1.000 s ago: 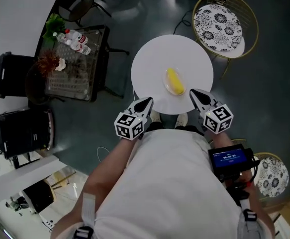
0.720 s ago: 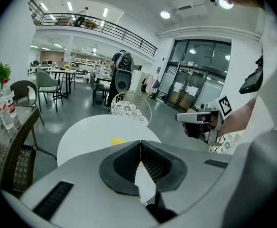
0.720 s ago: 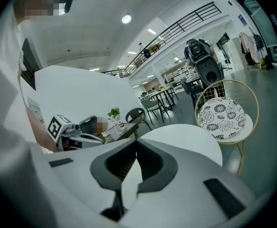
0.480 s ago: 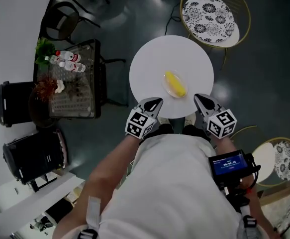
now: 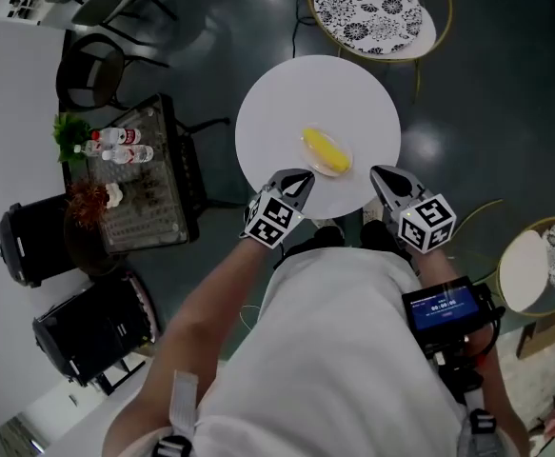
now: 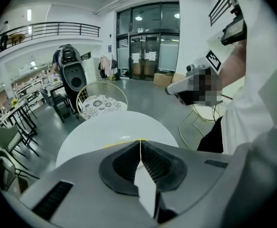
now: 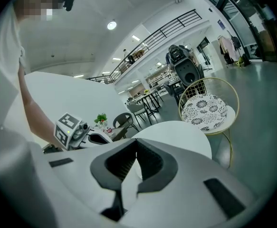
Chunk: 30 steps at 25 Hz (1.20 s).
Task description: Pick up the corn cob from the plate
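A yellow corn cob (image 5: 323,150) lies on a small clear plate (image 5: 346,152) near the front of a round white table (image 5: 287,103). My left gripper (image 5: 302,176) is shut and empty, its tips over the table's near edge just left of the plate. My right gripper (image 5: 379,172) is also shut and empty, at the near edge right of the plate. In the left gripper view the closed jaws (image 6: 140,140) hide most of the plate; only a thin yellow strip of corn (image 6: 121,144) shows above them. In the right gripper view the closed jaws (image 7: 137,140) point across the table (image 7: 181,132).
A gold-framed stool with a patterned cushion (image 5: 367,3) stands beyond the table, and another stool (image 5: 544,269) is at the right. A glass side table (image 5: 158,208) with bottles and plants stands to the left, beside dark chairs (image 5: 91,69). A small screen device (image 5: 439,305) hangs by my right arm.
Both grippers have come forward to the table's near edge. The left one moved further, toward the plate, and rolled. The view now shows the table closer to me.
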### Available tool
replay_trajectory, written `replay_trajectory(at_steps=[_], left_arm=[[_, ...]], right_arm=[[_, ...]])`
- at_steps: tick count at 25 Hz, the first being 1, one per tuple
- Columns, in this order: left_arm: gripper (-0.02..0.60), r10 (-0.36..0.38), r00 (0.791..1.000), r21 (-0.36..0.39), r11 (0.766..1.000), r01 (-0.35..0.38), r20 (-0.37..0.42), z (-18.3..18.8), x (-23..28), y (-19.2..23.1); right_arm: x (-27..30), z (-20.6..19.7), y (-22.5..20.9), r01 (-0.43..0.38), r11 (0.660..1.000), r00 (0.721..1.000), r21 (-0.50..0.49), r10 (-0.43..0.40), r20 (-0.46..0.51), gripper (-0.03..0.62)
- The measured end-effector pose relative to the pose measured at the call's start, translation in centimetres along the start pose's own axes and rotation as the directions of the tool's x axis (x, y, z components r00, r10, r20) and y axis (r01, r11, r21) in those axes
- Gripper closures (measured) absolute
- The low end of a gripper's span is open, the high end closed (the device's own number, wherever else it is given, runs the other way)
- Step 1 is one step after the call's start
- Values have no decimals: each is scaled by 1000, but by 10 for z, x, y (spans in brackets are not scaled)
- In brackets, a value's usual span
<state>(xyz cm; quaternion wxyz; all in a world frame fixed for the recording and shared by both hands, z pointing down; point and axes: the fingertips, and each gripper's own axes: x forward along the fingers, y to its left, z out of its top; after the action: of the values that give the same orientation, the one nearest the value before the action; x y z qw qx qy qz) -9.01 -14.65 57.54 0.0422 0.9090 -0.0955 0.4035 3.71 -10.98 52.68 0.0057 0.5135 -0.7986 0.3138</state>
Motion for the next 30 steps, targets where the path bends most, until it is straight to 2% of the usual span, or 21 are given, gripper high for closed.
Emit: replay_trajectory(at_steps=[6, 9, 13, 14, 19, 26, 30], left_arm=[[574, -92, 990, 154, 982, 108, -106, -4, 23, -2], [574, -116, 983, 243, 959, 148, -143, -2, 31, 2], [565, -145, 972, 349, 915, 203, -185, 3, 42, 5], [539, -152, 968, 378, 900, 219, -199, 4, 45, 5], [523, -180, 943, 508, 806, 304, -280, 3, 60, 3], [455, -191, 905, 603, 690, 400, -381, -4, 77, 0], [439, -183, 882, 658, 604, 450, -435, -10, 85, 2]], right_arm=[[-12, -3, -12, 63, 998, 998, 31, -64, 21, 586], [-16, -5, -17, 96, 994, 994, 55, -98, 39, 586], [-26, -6, -21, 132, 988, 989, 78, -137, 54, 586], [-28, -6, -23, 142, 986, 987, 83, -147, 58, 586], [-43, -8, -32, 188, 975, 977, 116, -197, 76, 586], [-63, -21, -43, 237, 959, 963, 158, -253, 94, 586], [-68, -28, -47, 252, 951, 957, 179, -272, 98, 586]])
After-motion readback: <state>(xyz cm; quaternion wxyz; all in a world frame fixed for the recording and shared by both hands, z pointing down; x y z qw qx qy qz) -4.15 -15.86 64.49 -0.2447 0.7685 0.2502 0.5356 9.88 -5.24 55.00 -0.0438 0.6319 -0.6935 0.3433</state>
